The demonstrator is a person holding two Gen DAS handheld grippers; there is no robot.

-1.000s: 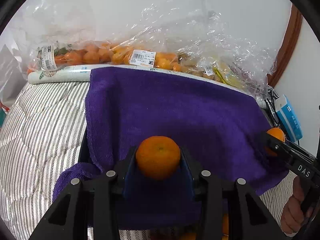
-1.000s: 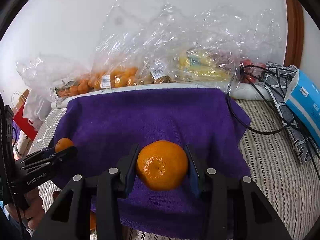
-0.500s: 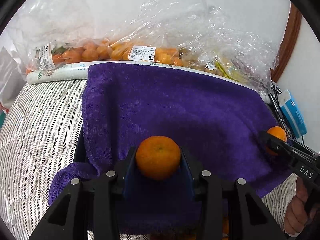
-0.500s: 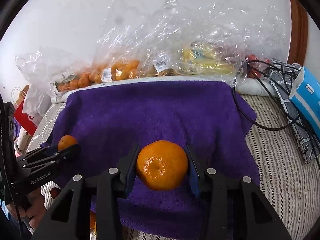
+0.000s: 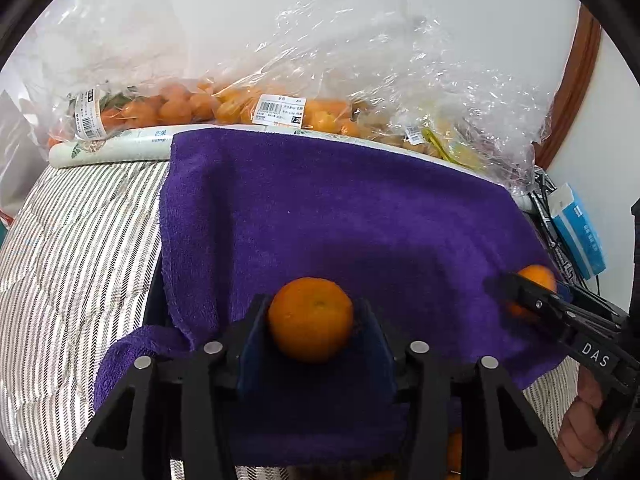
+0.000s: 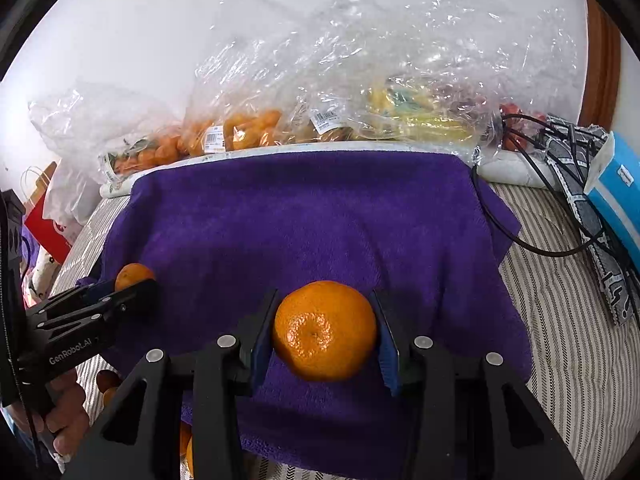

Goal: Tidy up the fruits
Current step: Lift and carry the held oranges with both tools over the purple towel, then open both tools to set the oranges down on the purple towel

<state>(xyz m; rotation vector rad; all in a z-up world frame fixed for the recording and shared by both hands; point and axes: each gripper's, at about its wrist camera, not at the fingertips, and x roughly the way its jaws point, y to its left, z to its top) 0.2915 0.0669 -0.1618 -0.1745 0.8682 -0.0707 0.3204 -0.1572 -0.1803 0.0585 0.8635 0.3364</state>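
The left gripper (image 5: pixel 312 320) has just been opening its jaws, which now stand a little clear of the round, dimpled mandarin (image 5: pixel 311 319) between the blue pads, the fruit resting on the plush purple towel (image 5: pixel 340 216). The right gripper (image 6: pixel 324 332) is clamped on a larger glossy mandarin (image 6: pixel 325 330), its pads pressed to both sides above the same towel. Beyond the towel's far edge lie crinkled clear plastic bags (image 6: pixel 360 92) of small oranges and yellow fruit, on a striped quilted cover (image 5: pixel 72 248).
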